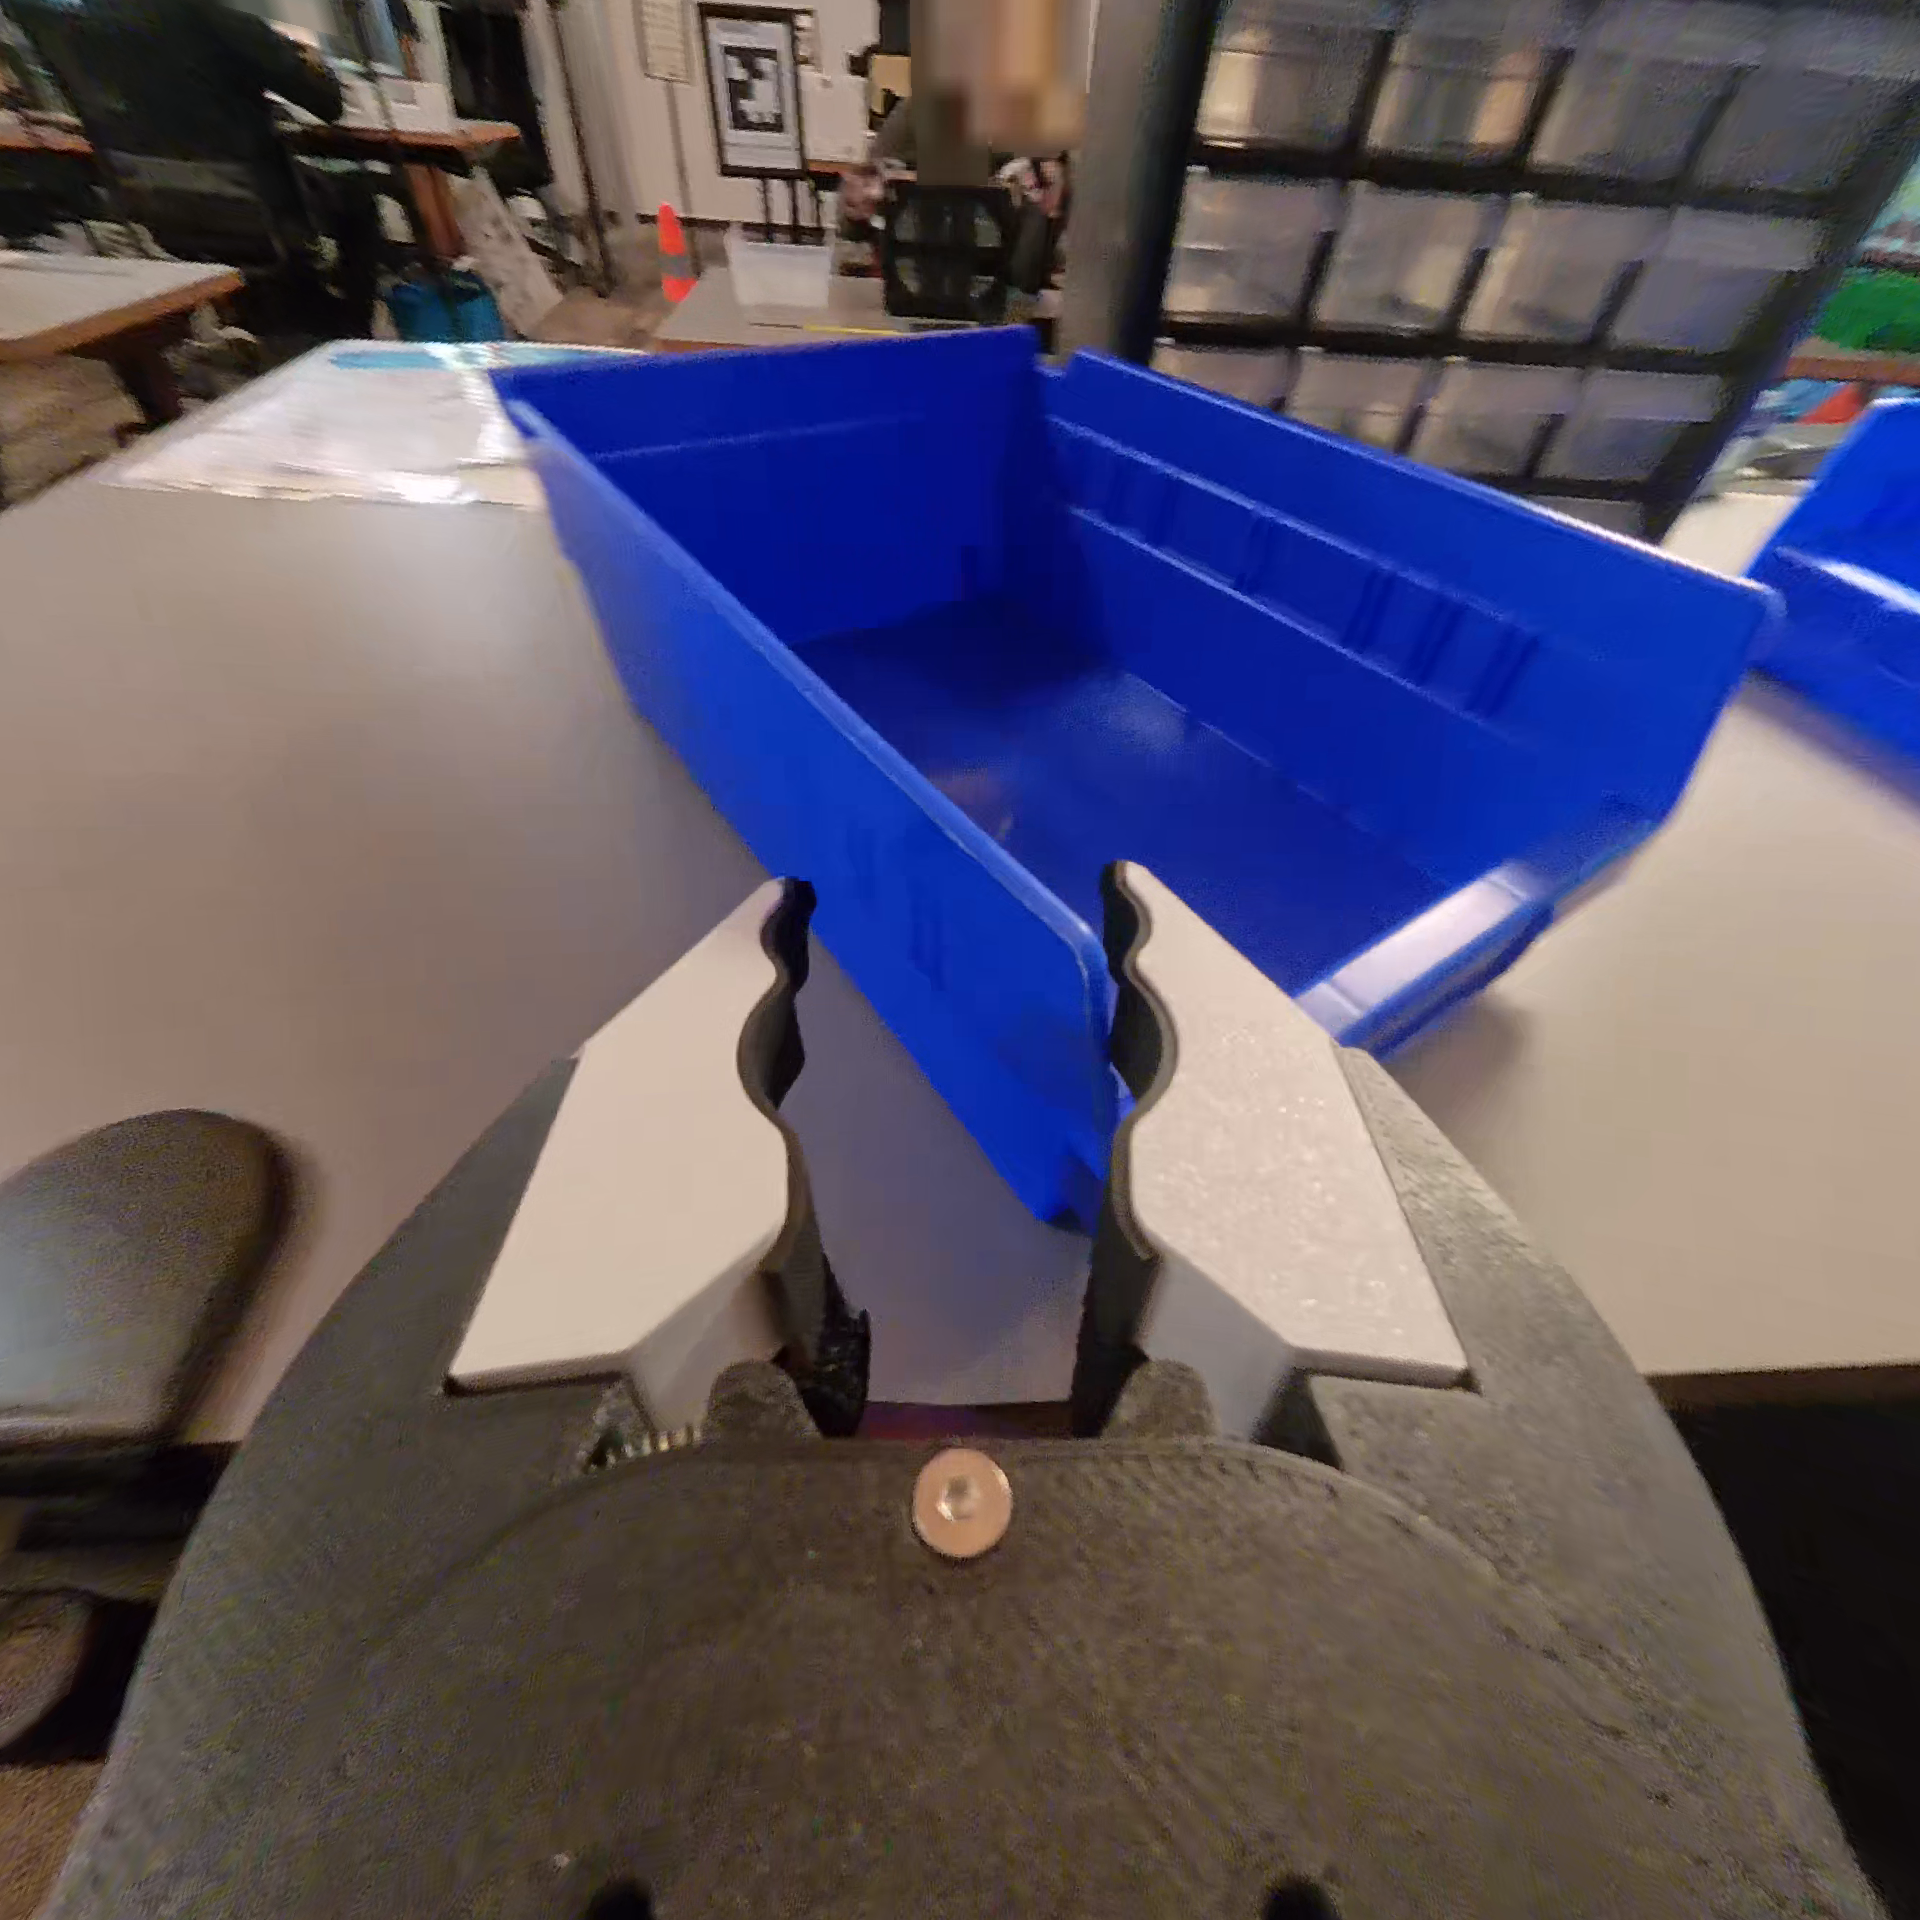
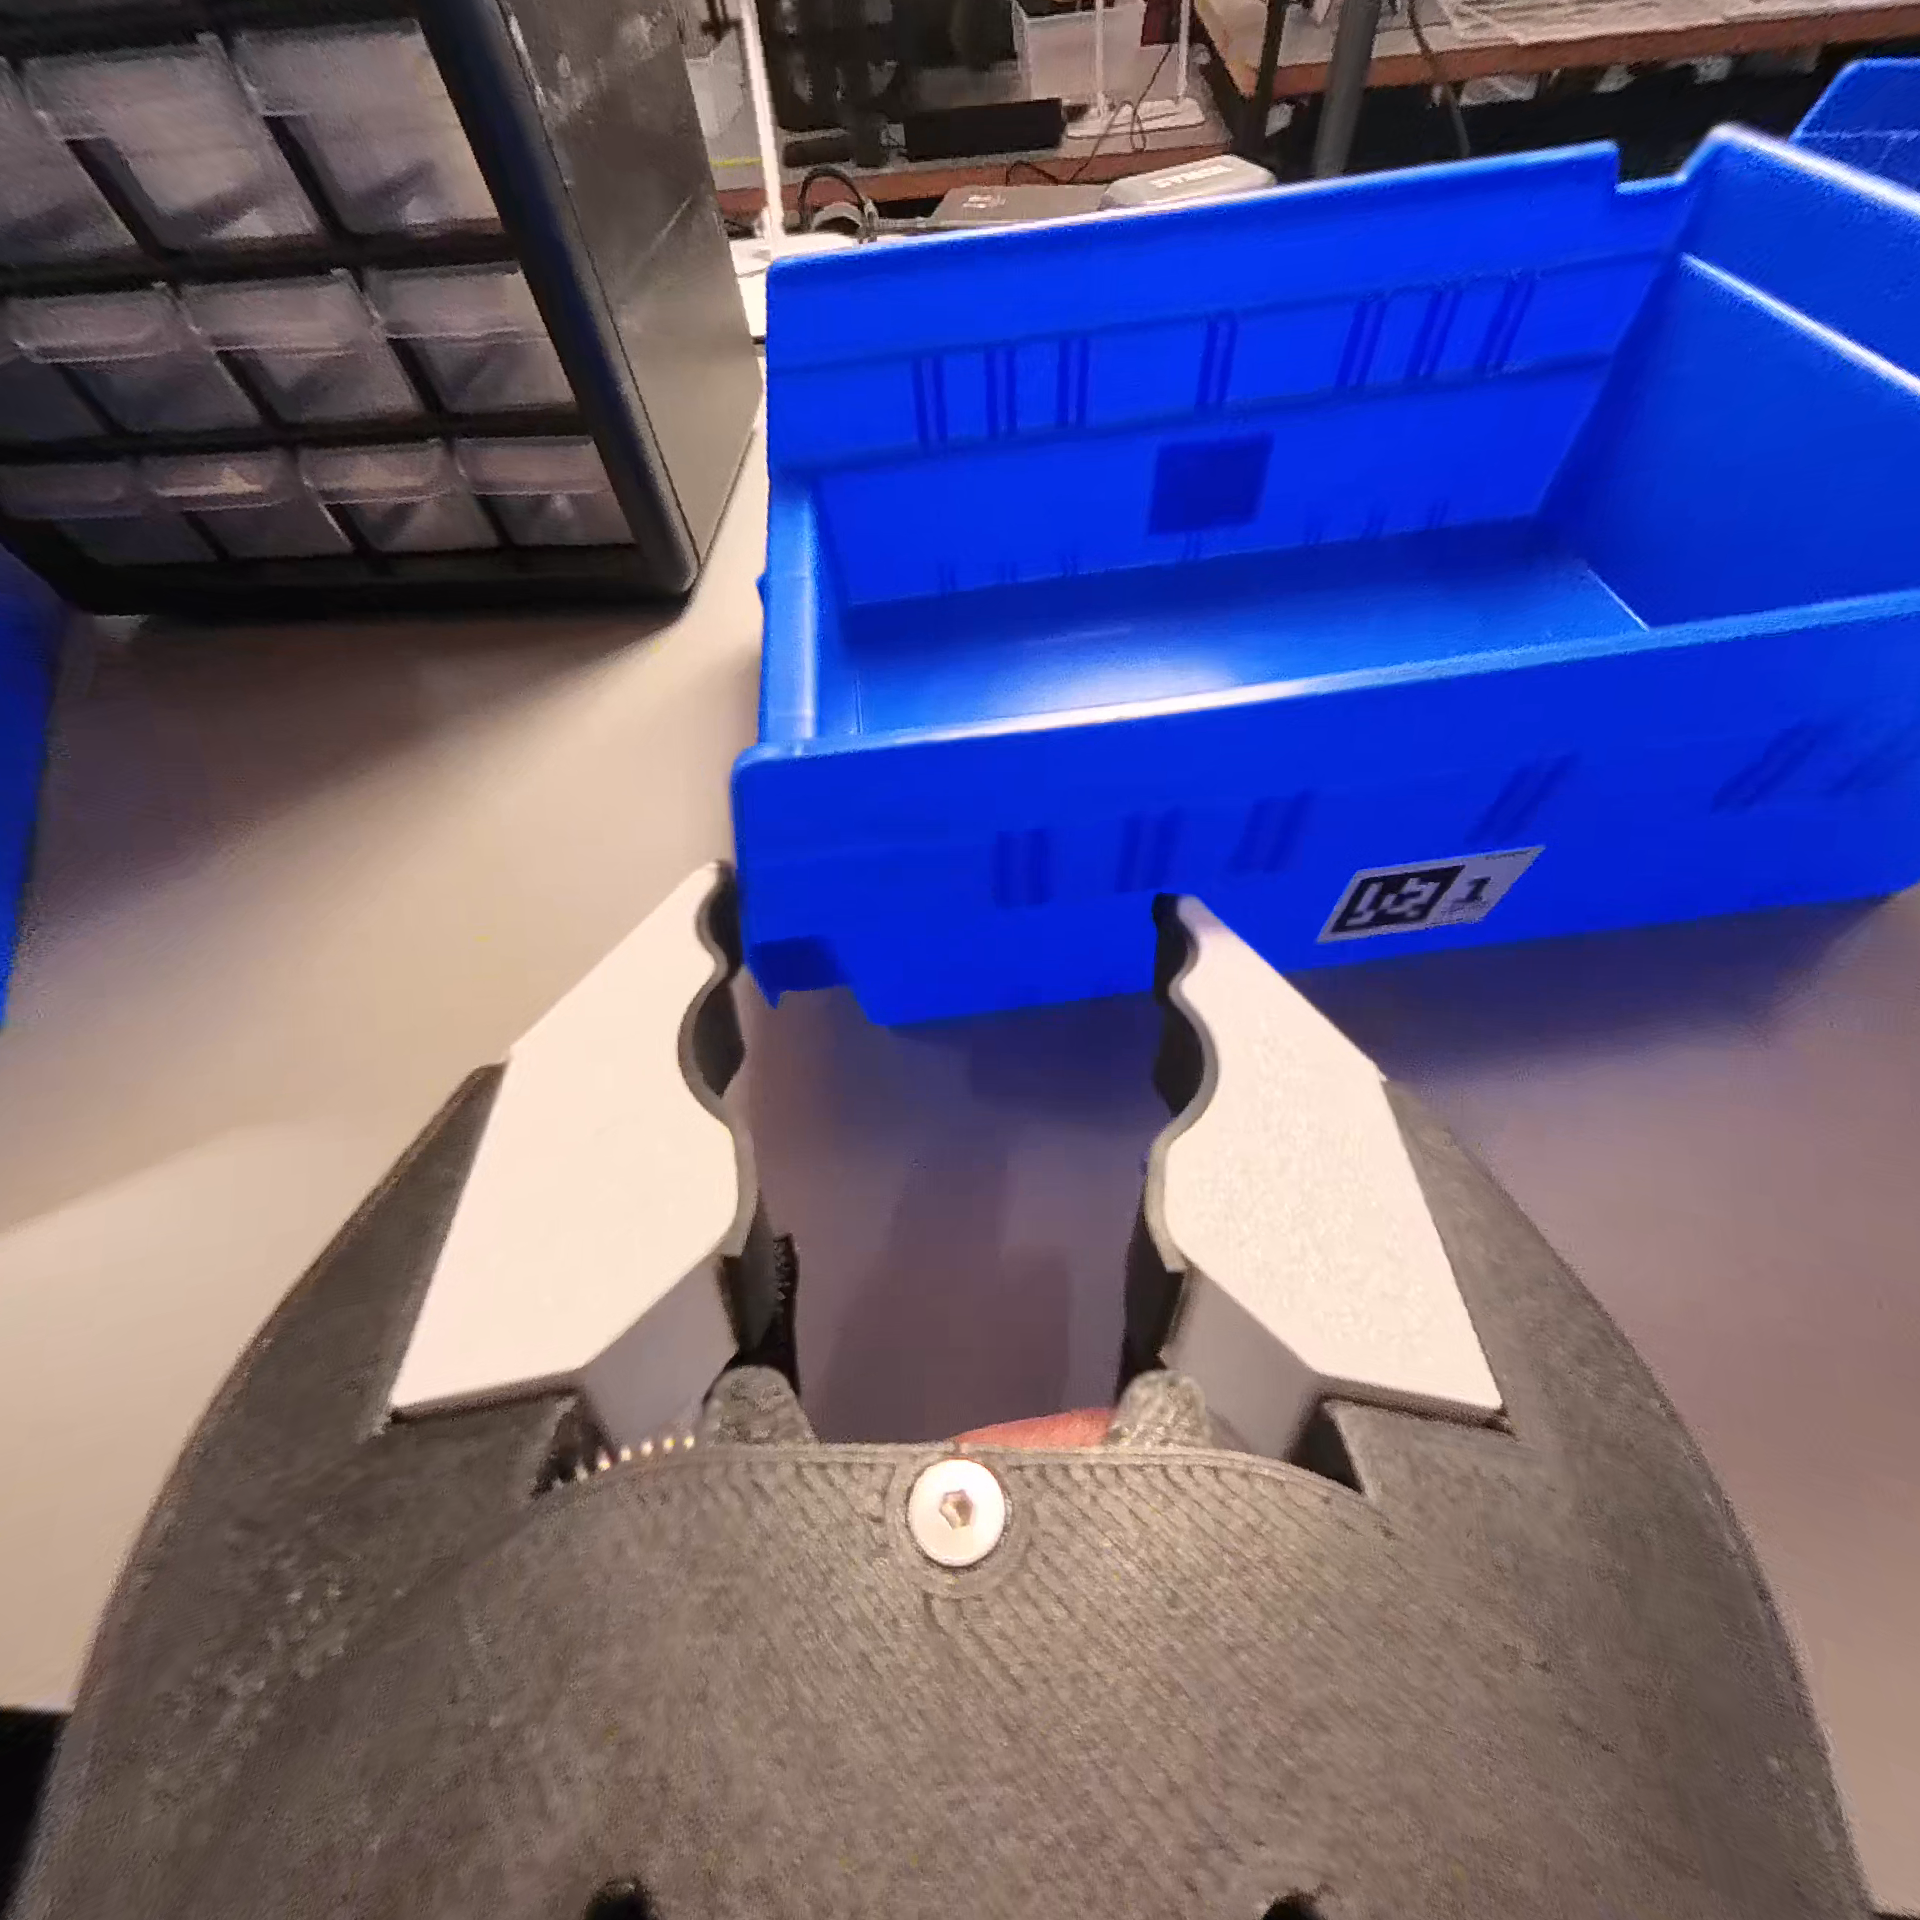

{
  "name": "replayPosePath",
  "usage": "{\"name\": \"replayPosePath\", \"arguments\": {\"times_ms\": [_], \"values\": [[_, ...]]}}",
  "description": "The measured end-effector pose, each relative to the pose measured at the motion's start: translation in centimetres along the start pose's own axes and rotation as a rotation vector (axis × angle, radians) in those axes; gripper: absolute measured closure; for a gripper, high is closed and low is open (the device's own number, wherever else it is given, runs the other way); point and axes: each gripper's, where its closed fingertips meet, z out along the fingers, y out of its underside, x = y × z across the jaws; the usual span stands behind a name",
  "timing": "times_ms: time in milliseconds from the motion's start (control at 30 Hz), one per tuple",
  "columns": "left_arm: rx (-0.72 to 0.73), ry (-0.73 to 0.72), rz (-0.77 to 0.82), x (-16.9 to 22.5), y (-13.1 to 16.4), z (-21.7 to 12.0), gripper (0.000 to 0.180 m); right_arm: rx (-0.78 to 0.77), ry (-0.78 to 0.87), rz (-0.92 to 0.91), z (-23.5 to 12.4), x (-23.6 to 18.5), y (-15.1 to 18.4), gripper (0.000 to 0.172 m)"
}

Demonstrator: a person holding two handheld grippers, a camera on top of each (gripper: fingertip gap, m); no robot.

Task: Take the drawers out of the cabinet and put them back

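In the left wrist view a blue open-topped drawer bin (image 1: 1039, 644) sits on the grey table (image 1: 312, 779). My left gripper (image 1: 956, 888) is open and straddles the bin's near side wall (image 1: 935, 935). The right pad (image 1: 1132, 997) is at the wall's rim corner; the left pad (image 1: 779, 997) stands clear of it. In the right wrist view a second blue bin (image 2: 1247, 644) with a small sticker (image 2: 1423, 899) rests on the table. My right gripper (image 2: 945, 899) is open and empty, its tips just in front of the bin's near wall by its left corner. The black cabinet (image 2: 291, 343) stands at the back left.
The cabinet (image 1: 1507, 260) with translucent small drawers stands behind the bin in the left wrist view. Another blue bin (image 1: 1849, 582) lies at the right edge. A further blue bin (image 2: 1860, 114) is at the far right, and a blue edge (image 2: 16, 779) at the left. A black chair (image 1: 125, 1278) is near left.
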Motion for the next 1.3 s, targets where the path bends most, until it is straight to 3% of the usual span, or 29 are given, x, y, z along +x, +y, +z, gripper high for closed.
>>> {"name": "replayPosePath", "arguments": {"times_ms": [200, 267, 367, 467, 533, 700, 800, 867, 967, 1100, 1200, 1300], "values": [[0.041, -0.175, -0.003, -7.3, -1.2, -0.5, 0.127, 0.031, 0.179, 0.004, -3.7, 6.7, 0.5, 0.109], [0.063, -0.171, -0.007, -8.0, -1.7, -0.9, 0.125, 0.043, 0.242, 0.010, -5.1, 9.4, 0.7, 0.118], [0.023, -0.141, 0.016, -8.0, -1.2, -0.5, 0.122, 0.032, 0.204, 0.029, -5.8, 10.3, 1.0, 0.117], [0.007, -0.144, 0.048, -8.4, -0.9, 0.1, 0.142, 0.025, 0.253, 0.002, -5.4, 12.4, 0.8, 0.123], [0.004, -0.193, 0.078, -9.6, -1.2, 0.3, 0.152, 0.031, 0.289, 0.011, -5.3, 14.5, 0.5, 0.125], [0.052, -0.302, 0.073, -12.1, -2.7, -0.5, 0.148, 0.042, 0.360, 0.029, -6.5, 15.9, 0.4, 0.130], [0.134, -0.307, 0.069, -10.6, -4.3, -1.9, 0.130, 0.063, 0.334, -0.042, -7.0, 13.1, 0.1, 0.129], [0.184, -0.245, 0.072, -7.9, -5.4, -2.2, 0.125, 0.075, 0.231, -0.046, -6.0, 10.0, -0.3, 0.127], [0.204, 0.000, 0.045, -1.0, -5.9, -1.2, 0.116, 0.101, 0.105, -0.042, -3.3, 5.9, -1.7, 0.120], [0.126, 0.312, -0.035, 7.3, -4.3, 0.7, 0.107, 0.143, -0.008, -0.032, 1.2, 1.5, -4.6, 0.112], [0.086, 0.324, -0.023, 9.4, -3.2, 2.7, 0.110, 0.155, -0.026, -0.028, 4.3, -0.2, -6.1, 0.107], [0.063, 0.229, 0.061, 9.0, -2.4, 4.3, 0.133, 0.123, 0.009, -0.039, 6.4, -0.2, -6.3, 0.108]]}}
